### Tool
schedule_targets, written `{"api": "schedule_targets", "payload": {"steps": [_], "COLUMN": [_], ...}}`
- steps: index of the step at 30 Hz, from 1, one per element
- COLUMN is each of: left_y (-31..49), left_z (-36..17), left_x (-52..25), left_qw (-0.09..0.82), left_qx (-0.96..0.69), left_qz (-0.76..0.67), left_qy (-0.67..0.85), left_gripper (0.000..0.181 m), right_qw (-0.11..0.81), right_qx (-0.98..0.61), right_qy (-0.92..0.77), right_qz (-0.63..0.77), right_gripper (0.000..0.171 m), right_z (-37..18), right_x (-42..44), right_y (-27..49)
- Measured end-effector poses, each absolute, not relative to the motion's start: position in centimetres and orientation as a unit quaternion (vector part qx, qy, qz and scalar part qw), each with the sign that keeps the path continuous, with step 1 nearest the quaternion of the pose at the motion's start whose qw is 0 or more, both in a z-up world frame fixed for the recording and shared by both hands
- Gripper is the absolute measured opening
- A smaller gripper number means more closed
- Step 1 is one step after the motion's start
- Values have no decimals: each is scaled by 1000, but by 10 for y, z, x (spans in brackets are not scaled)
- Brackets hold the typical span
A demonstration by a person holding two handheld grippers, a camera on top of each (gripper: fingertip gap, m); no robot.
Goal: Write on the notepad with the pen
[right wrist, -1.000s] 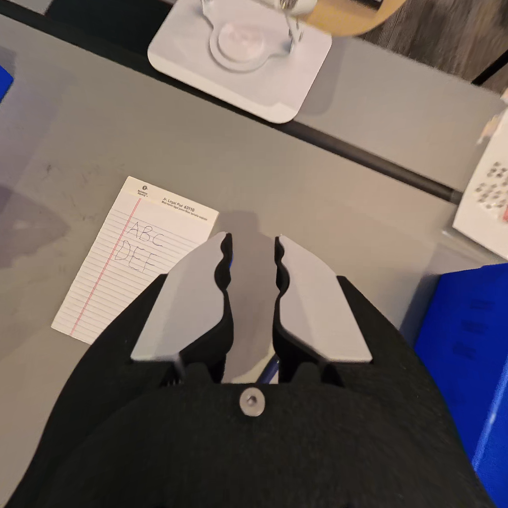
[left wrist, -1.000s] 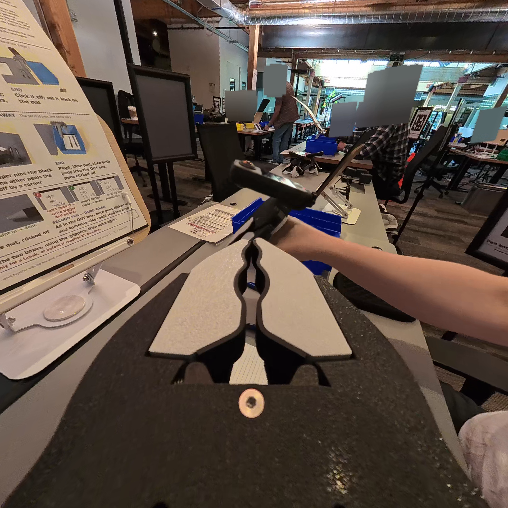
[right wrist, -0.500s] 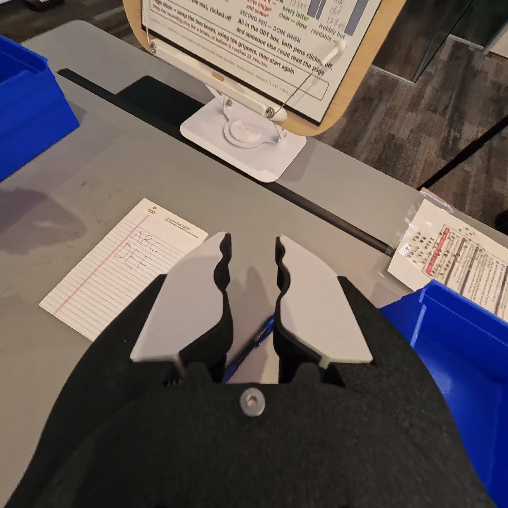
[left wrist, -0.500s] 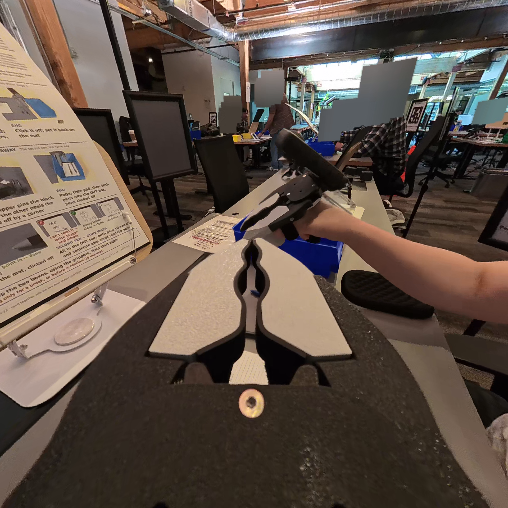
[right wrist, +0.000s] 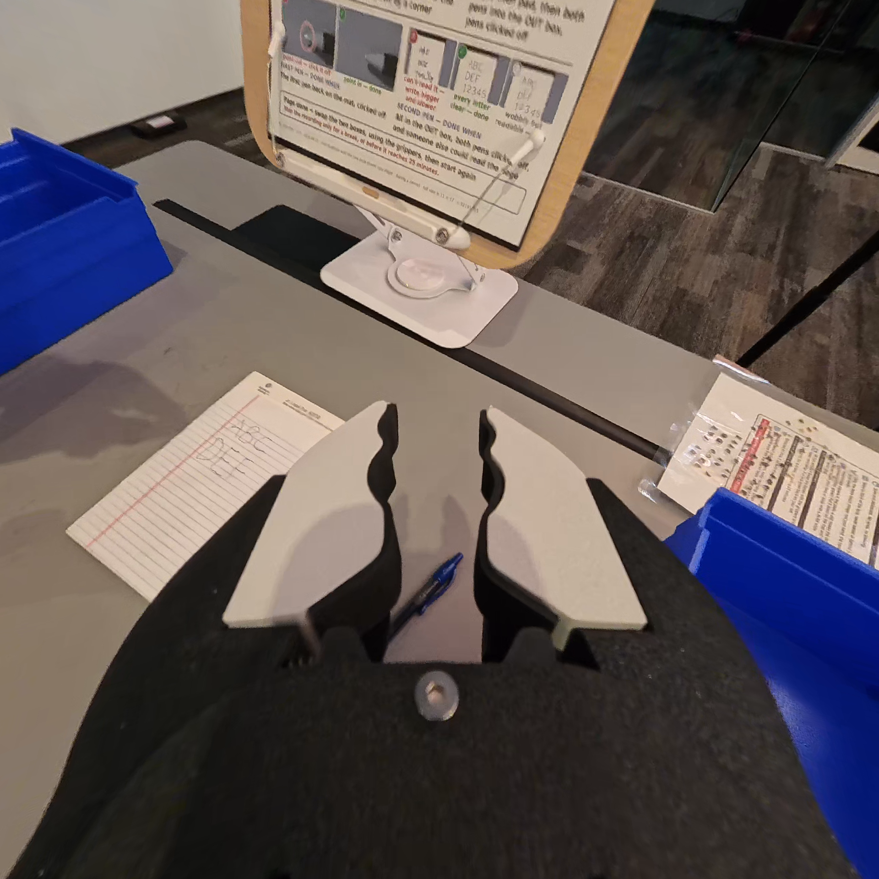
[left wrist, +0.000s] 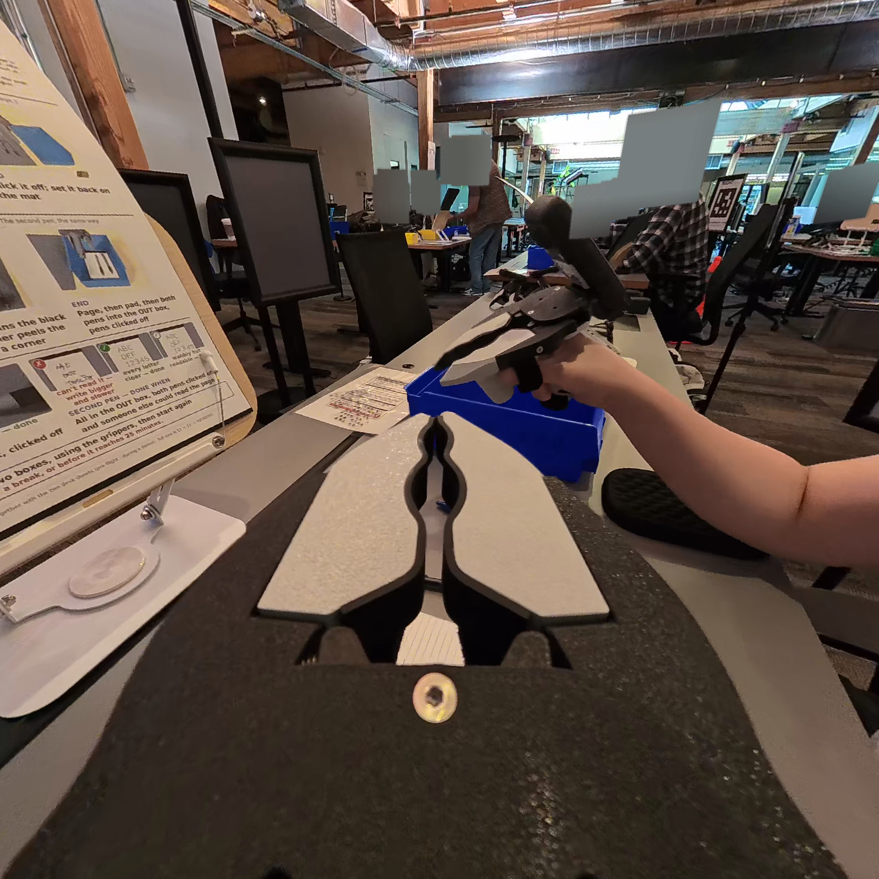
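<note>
The right gripper (right wrist: 437, 414) is held with its jaws apart and empty above the grey table (right wrist: 285, 352), while the left gripper (left wrist: 435, 423) is seen nearly closed, nothing visibly clamped. The blue pen (right wrist: 428, 590) is seen low at frame centre between the right jaws, on the table. The notepad (right wrist: 190, 480) lies at centre left, handwriting near its top.

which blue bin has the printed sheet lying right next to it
The blue bin at the right edge of the right wrist view: the bagged printed sheet lies just behind it. The other bin, far left, has none.
</note>
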State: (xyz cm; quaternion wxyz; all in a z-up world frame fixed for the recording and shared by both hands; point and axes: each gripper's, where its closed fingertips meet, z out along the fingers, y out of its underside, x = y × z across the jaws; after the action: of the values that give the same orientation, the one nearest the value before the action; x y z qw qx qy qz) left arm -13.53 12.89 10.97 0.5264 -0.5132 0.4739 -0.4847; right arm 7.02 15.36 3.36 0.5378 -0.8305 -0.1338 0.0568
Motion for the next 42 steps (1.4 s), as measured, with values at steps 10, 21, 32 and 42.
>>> {"api": "schedule_targets", "payload": {"steps": [10, 21, 32, 42], "left_y": [142, 144, 150, 142], "left_z": [98, 91, 95, 97], "left_x": [-134, -133, -145, -153], "left_qw": [530, 518, 509, 479], "left_qx": [-533, -547, -572, -591], "left_qz": [-459, -452, -442, -451], "left_qy": [473, 478, 467, 466], "left_gripper": [0, 0, 0, 0], "right_qw": [463, 322, 239, 187], "right_qx": [-877, -941, -967, -977], "right_qy": [-87, -64, -7, 47], "right_qz": [95, 85, 91, 95], "right_gripper": [34, 37, 41, 40], "right_z": [-11, -77, -121, -125], "right_x": [92, 91, 88, 80], "right_y": [153, 140, 121, 134]}}
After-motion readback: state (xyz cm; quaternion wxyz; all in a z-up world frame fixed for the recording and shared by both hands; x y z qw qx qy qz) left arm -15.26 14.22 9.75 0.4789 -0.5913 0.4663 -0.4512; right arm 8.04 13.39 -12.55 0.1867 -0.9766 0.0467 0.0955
